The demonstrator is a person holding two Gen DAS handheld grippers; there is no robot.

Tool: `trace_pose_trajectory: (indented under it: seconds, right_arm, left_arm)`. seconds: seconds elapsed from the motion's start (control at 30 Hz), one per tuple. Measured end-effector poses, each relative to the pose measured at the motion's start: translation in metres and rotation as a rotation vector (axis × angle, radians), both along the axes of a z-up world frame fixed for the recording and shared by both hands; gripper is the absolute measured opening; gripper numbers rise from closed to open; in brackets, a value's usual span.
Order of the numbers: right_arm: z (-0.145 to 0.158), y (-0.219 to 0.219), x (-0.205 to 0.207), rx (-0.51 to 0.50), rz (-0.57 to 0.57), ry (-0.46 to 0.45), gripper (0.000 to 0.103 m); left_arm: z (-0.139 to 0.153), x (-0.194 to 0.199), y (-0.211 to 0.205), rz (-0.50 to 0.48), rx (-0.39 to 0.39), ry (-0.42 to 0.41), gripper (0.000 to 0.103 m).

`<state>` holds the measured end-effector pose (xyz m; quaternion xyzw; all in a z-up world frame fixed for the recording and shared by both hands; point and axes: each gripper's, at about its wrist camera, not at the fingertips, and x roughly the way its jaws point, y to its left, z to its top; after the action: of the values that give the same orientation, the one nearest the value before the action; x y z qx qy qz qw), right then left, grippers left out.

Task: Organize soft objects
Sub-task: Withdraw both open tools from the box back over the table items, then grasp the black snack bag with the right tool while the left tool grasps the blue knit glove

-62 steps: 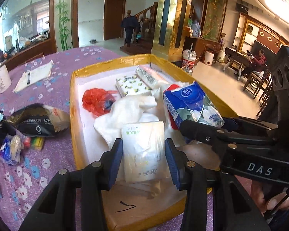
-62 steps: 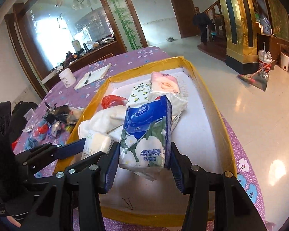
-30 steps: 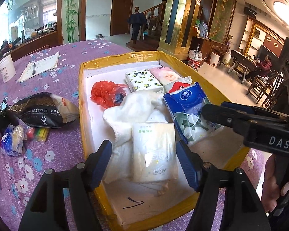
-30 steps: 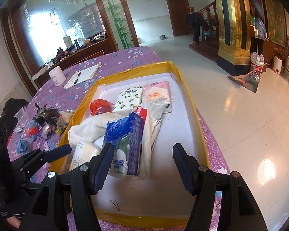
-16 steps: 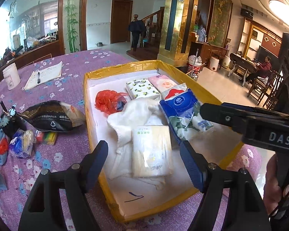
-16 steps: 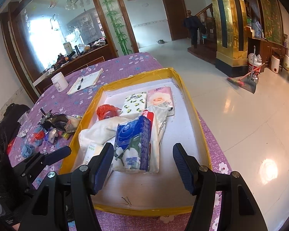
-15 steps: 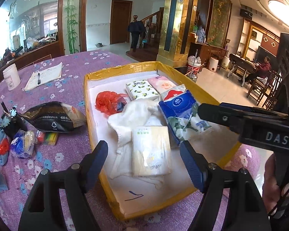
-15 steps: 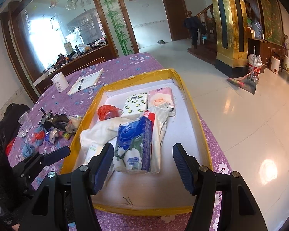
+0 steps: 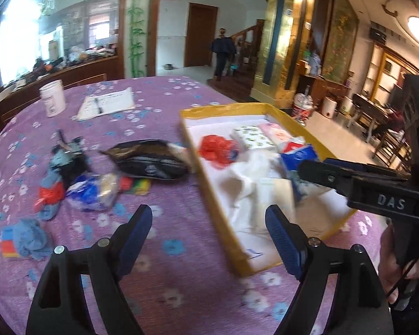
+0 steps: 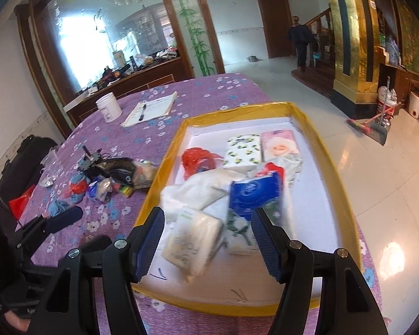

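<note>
Both grippers are empty. The left gripper (image 9: 208, 231) hangs over bare purple tablecloth (image 9: 181, 293), its jaws opening with nothing between them; the right gripper (image 10: 208, 236) stands with its jaws apart above the near end of the yellow-rimmed tray (image 10: 340, 212), pressing on nothing.

Ahead of the right gripper, inside the tray, lie the soft things already gathered: a cream tissue pack (image 10: 192, 237) just beyond its left finger, a blue tissue pack (image 10: 252, 195) leaning beside it, a white cloth (image 10: 195, 187) behind them, a red plastic bag (image 10: 197, 160) further off, and two flat tissue packs, one green-patterned (image 10: 243, 146) and one pink (image 10: 279, 143), side by side at the far end. They sit loosely heaped rather than squared, probably because they were simply dropped in.

Ahead and to the left of the left gripper, outside the tray, the unsorted things wait on the cloth: a black snack bag (image 9: 150, 162), a clear bag with blue print (image 9: 95, 188), and blue-and-red cloth scraps (image 9: 49, 198). The left gripper's heading suggests this pile comes next.
</note>
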<state>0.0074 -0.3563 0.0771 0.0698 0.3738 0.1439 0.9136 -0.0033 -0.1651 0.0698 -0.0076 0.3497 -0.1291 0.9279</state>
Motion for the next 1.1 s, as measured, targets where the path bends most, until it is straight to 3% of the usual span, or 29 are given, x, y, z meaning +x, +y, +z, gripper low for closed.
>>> trace_pose_trajectory:
  seconds: [0.2, 0.4, 0.67, 0.93, 1.1]
  right_arm:
    - [-0.001, 0.038, 0.001, -0.039, 0.078, 0.003, 0.069]
    - [0.002, 0.076, 0.011, -0.053, 0.177, 0.018, 0.069]
    - [0.013, 0.14, 0.085, -0.03, 0.279, 0.092, 0.069]
    - [-0.021, 0.174, 0.154, -0.064, 0.257, 0.21, 0.069]
    - [-0.032, 0.175, 0.142, -0.001, 0.315, 0.277, 0.072]
  left_arm:
    - [-0.003, 0.003, 0.053, 0.153, -0.009, -0.006, 0.082]
    - [-0.008, 0.0, 0.087, 0.232, -0.022, 0.01, 0.082]
    - [-0.016, -0.006, 0.11, 0.292, -0.018, 0.027, 0.082]
    - [-0.017, -0.013, 0.13, 0.336, -0.009, 0.031, 0.082]
    - [-0.014, -0.02, 0.16, 0.398, -0.024, 0.02, 0.082]
